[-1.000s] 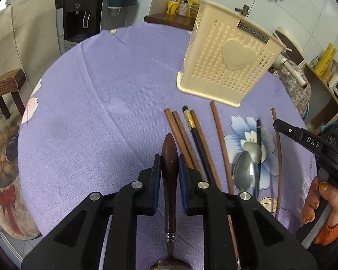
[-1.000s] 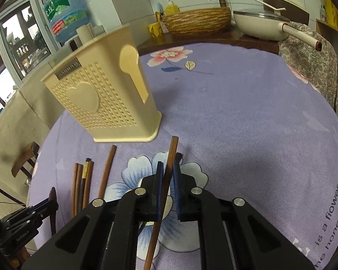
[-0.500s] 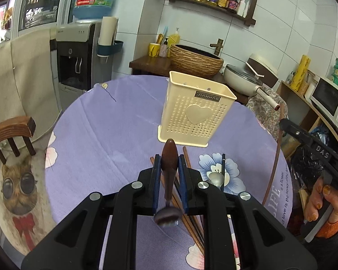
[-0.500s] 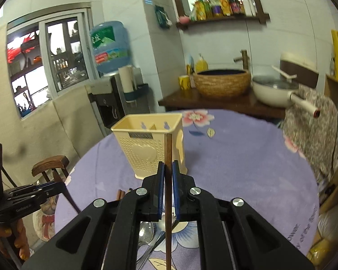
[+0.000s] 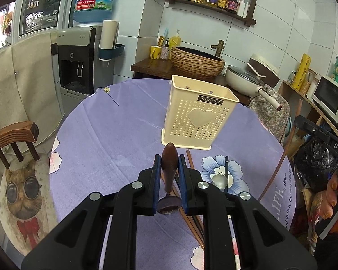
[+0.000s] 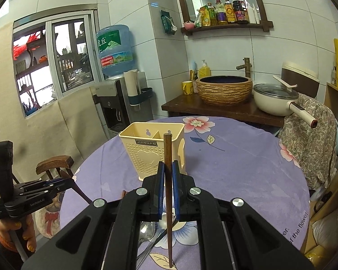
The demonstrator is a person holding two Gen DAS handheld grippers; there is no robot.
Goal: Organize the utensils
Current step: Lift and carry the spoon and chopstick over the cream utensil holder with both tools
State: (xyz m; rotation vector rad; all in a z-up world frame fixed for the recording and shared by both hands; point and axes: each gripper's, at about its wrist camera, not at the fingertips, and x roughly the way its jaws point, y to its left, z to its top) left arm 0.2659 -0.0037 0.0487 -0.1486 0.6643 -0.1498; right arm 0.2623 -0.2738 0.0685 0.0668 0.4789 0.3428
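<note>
Left wrist view shows the left gripper [image 5: 170,168] closed on the dark wooden handle of a spoon [image 5: 169,175], which runs back between the blue pads with its bowl end hanging nearest the camera, lifted above the purple tablecloth [image 5: 106,148]. Ahead stands the cream utensil holder [image 5: 199,114], upright, with loose chopsticks [image 5: 192,220] and a metal spoon [image 5: 219,181] lying on the cloth below the gripper. Right wrist view shows the right gripper [image 6: 166,180] clamped on a single brown chopstick [image 6: 167,180], held nearly upright, its top end in line with the holder's rim [image 6: 151,132], clear of the table
</note>
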